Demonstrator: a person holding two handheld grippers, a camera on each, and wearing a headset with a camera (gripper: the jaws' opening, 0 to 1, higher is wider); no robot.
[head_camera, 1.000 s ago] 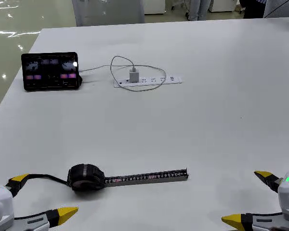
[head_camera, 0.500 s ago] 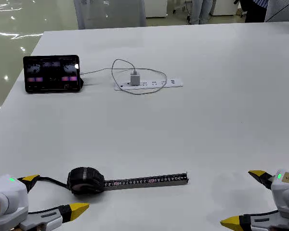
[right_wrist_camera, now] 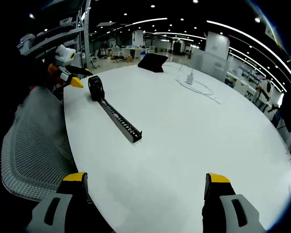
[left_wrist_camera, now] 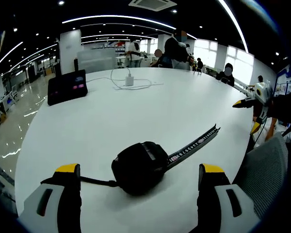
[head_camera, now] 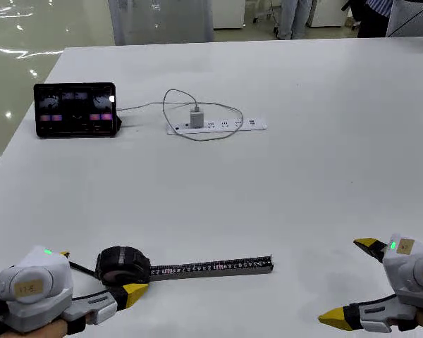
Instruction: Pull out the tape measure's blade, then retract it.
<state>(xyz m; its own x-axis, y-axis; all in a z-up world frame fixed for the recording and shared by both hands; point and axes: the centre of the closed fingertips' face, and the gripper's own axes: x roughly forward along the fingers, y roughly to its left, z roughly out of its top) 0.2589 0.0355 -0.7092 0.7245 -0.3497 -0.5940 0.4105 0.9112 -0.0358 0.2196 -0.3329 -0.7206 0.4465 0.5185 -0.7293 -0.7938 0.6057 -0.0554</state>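
The tape measure (head_camera: pixel 123 265) lies on the table (head_camera: pixel 282 190) near my edge. Its black case is just ahead of my left gripper (head_camera: pixel 99 274), and its blade (head_camera: pixel 211 267) is drawn out along the table to my right, ending in a hook (head_camera: pixel 270 265).

I judge the case compact, rigid and fairly heavy for its bulk, with a rubbery shell that should not slip, so I would clamp it across the body. The blade looks thin and springy, likely to kink or whip back, so I would take it at the hook end, not mid-length. A black strap (left_wrist_camera: pixel 94 181) trails from the case toward me.

My left gripper is spread wide, with the case between its jaws and slightly ahead, and it grasps nothing. My right gripper (head_camera: pixel 349 280) is spread just as wide and empty, well apart from the hook.
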